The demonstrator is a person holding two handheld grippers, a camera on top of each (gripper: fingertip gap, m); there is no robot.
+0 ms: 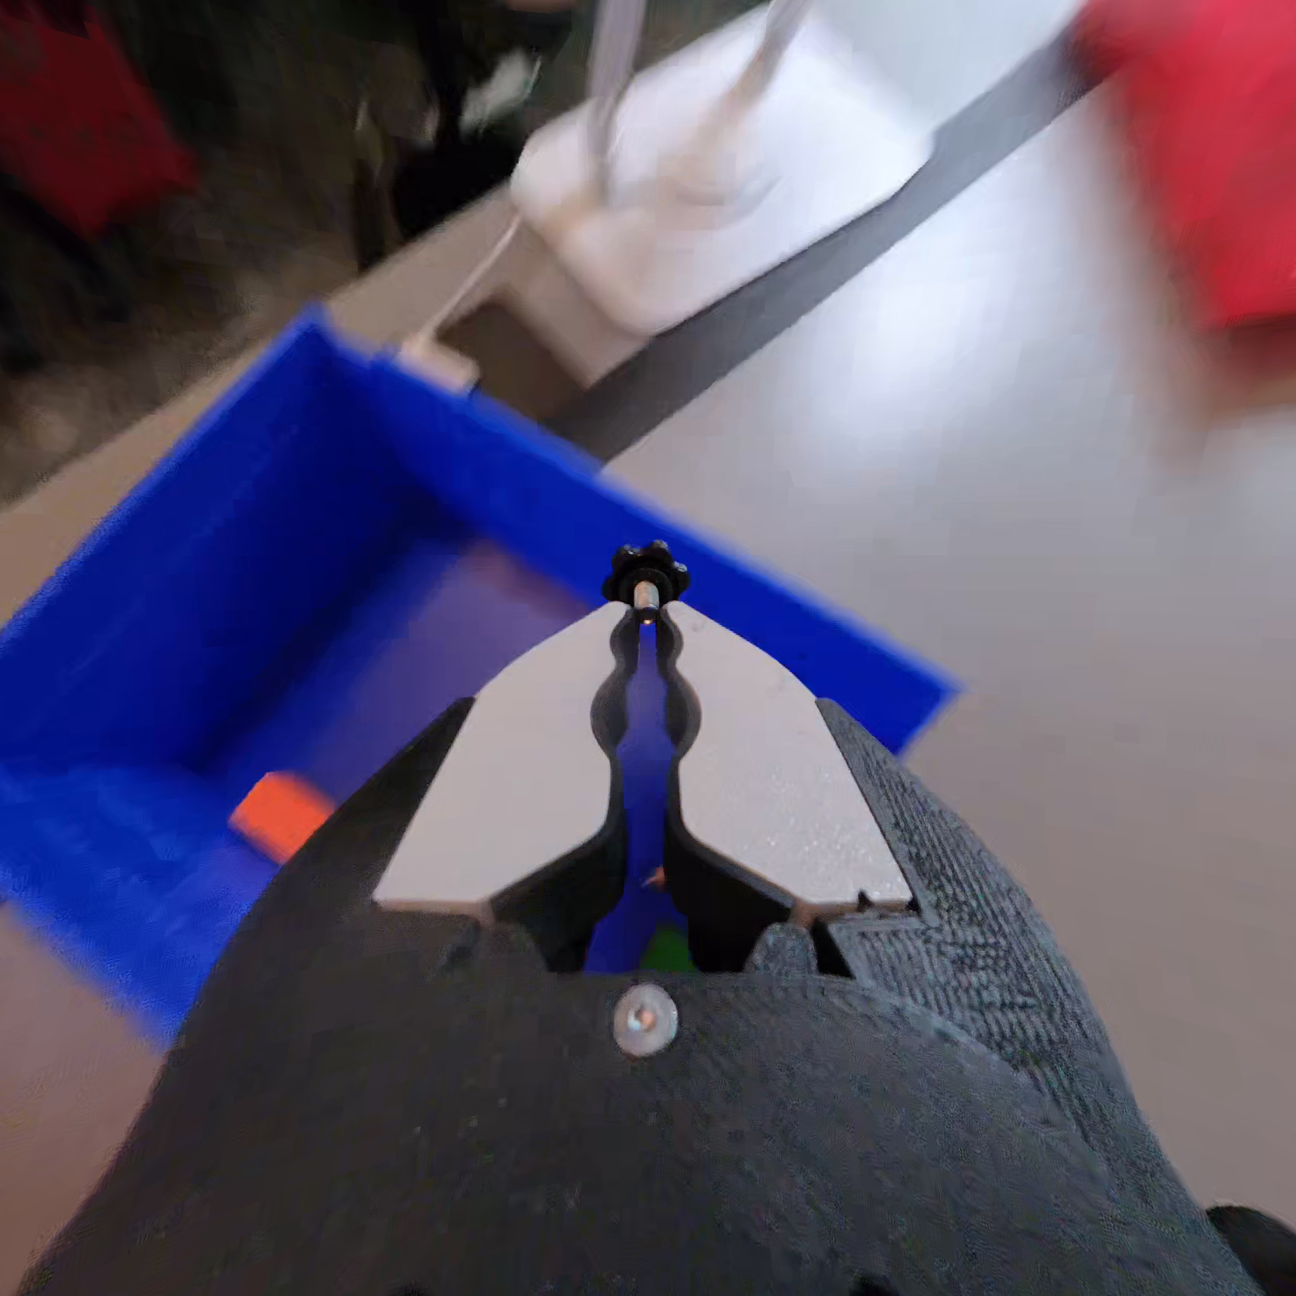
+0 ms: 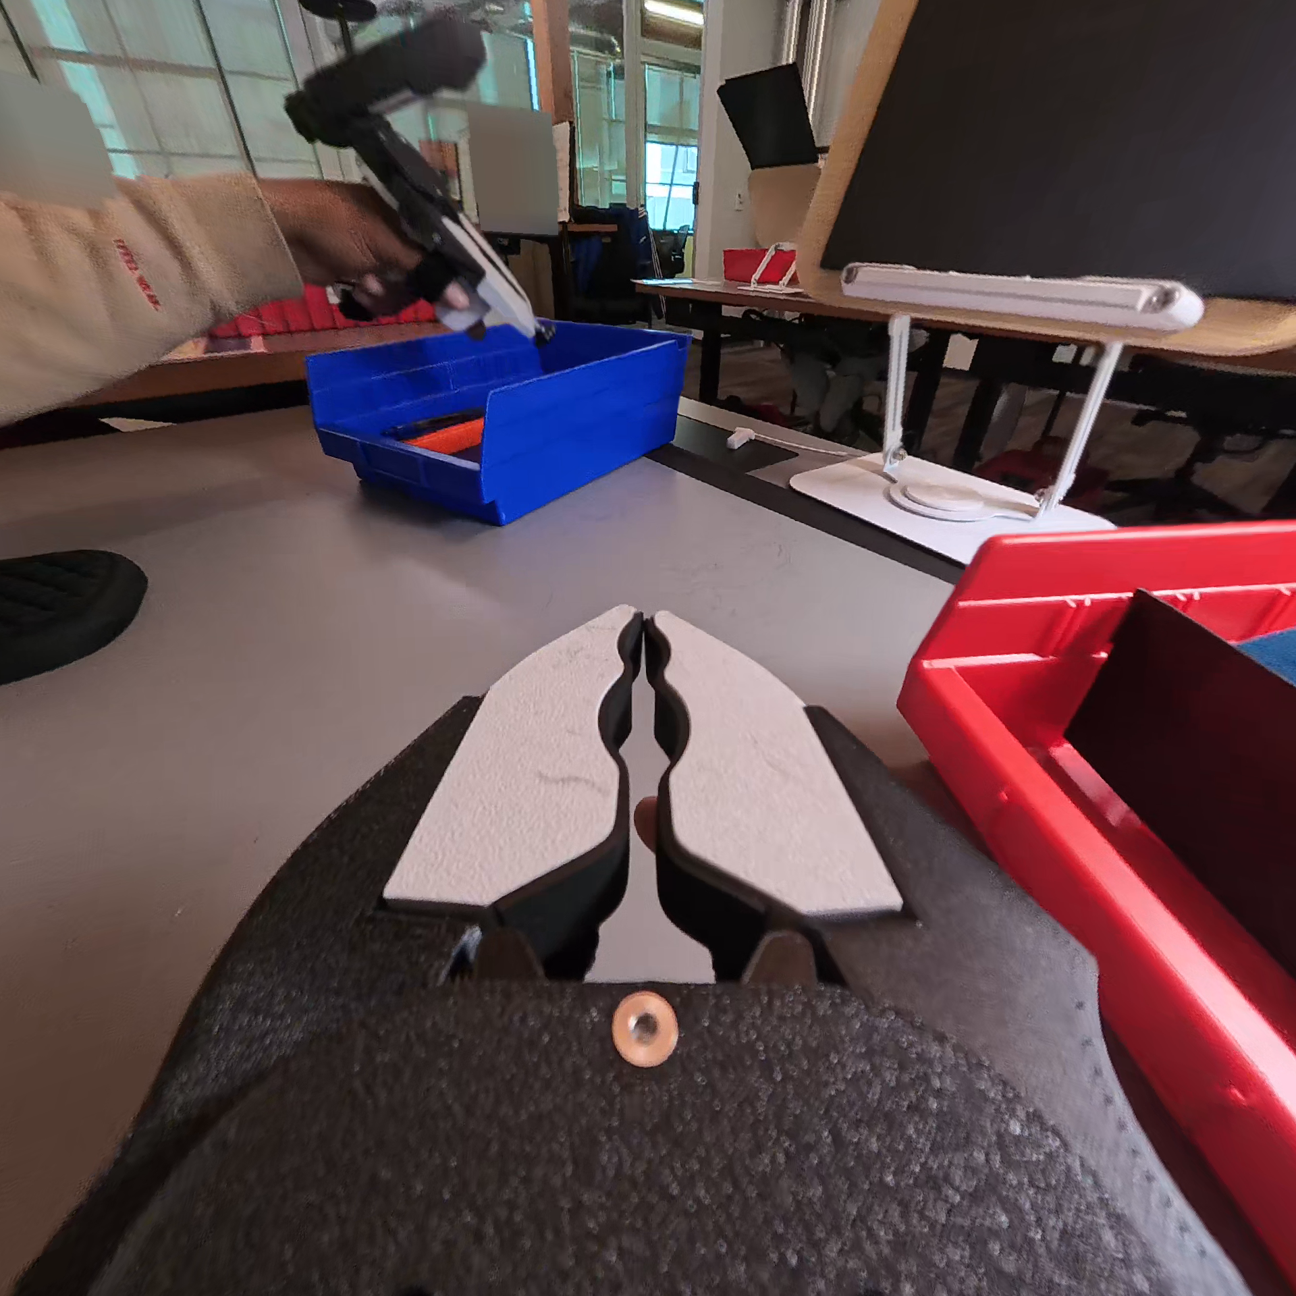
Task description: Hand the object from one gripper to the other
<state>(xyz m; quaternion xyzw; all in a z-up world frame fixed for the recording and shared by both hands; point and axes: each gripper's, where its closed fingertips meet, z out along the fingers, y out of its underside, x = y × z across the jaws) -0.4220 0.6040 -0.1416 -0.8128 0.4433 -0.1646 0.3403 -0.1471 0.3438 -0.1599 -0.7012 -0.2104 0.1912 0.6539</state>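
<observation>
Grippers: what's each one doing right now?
Left gripper: shut on the small black knob screw.
Right gripper: shut, holding nothing.

You're in an open-plan office or lab space. You've got a grey desk [image 2: 421, 596] with a blue parts bin [image 2: 561, 428] and a red parts bin [image 2: 1052, 701] on it, plus a white stand [image 2: 982, 393] holding a dark panel. Behind that there are more desks [image 2: 736, 291], office chairs [image 2: 673, 245] and big windows [image 2: 175, 84].
</observation>
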